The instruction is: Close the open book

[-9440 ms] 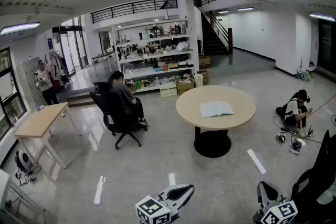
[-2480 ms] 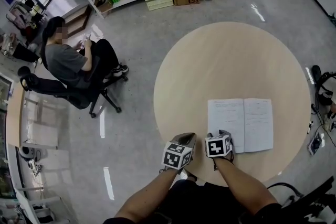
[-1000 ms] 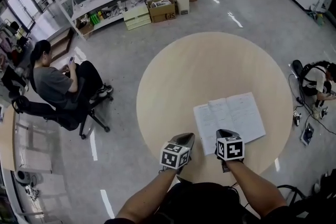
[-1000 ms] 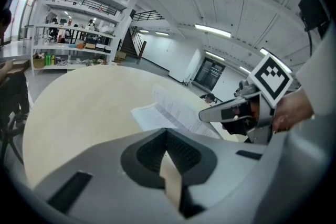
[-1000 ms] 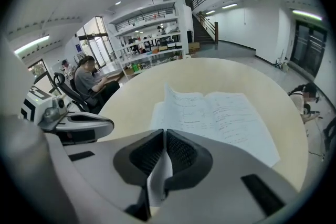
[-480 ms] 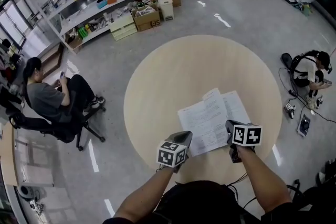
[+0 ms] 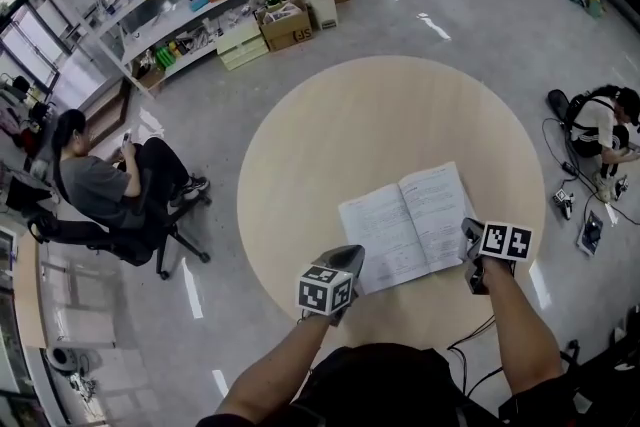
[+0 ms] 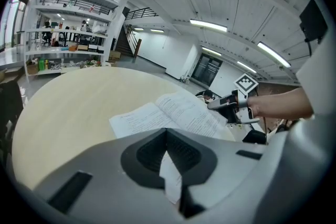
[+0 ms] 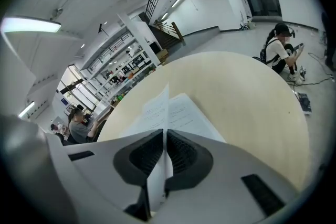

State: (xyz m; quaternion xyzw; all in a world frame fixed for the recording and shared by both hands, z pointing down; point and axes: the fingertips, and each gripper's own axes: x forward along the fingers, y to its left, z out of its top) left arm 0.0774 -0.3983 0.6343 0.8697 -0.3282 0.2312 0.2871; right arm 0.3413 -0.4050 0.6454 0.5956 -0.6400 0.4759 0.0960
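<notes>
Clamping book (image 7: 410,225) pages, left gripper (image 7: 347,257) and right gripper (image 7: 469,232) overhang the round table (image 7: 380,115) on glossy floor (image 7: 250,95).

The tabletop (image 7: 350,125) is bare across its far half and left edge. Toward the near right edge lies the open book (image 7: 410,220), with the left gripper (image 7: 348,257) and right gripper (image 7: 470,233) pinching it.

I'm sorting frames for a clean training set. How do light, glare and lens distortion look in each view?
Head view: even light, glare streaks on the floor, table bulged by the wide lens, book print unreadably small. Left gripper view: dark corners, left tool looming soft. Right gripper view: ceiling lamp blown out, faint print on the page in the right tool.
</notes>
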